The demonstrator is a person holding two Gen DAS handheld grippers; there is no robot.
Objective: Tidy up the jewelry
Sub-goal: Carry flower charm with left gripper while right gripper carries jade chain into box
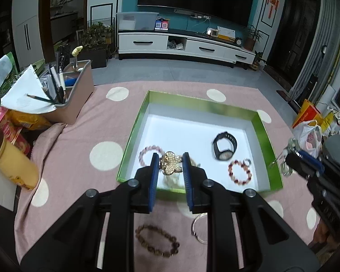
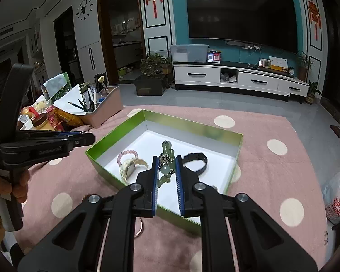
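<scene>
A green-walled box (image 1: 133, 136) (image 2: 192, 124) with a white floor sits on the pink dotted cloth (image 1: 79, 181). In it lie a pink bead bracelet (image 1: 147, 156) (image 2: 127, 155), a cream bracelet with a gold butterfly (image 1: 170, 164) (image 2: 130, 167), a black watch (image 1: 224, 146) (image 2: 196, 161) and a red bead bracelet (image 1: 239, 172). My left gripper (image 1: 171, 158) (image 2: 88, 138) hovers over the box's near left, jaws slightly apart, nothing held. My right gripper (image 2: 167, 161) (image 1: 292, 161) is shut on a green jade pendant (image 2: 167, 165), which dangles over the box. A brown bead bracelet (image 1: 157, 241) and a silver bangle (image 1: 200, 226) lie on the cloth.
A pen organizer (image 1: 74, 83) (image 2: 106, 104), a yellow bottle (image 1: 13, 163) and snack packs crowd the table's left side. A plastic bag (image 1: 310, 138) (image 2: 337, 195) sits at the right. A hand (image 2: 18, 185) holds the left gripper's handle.
</scene>
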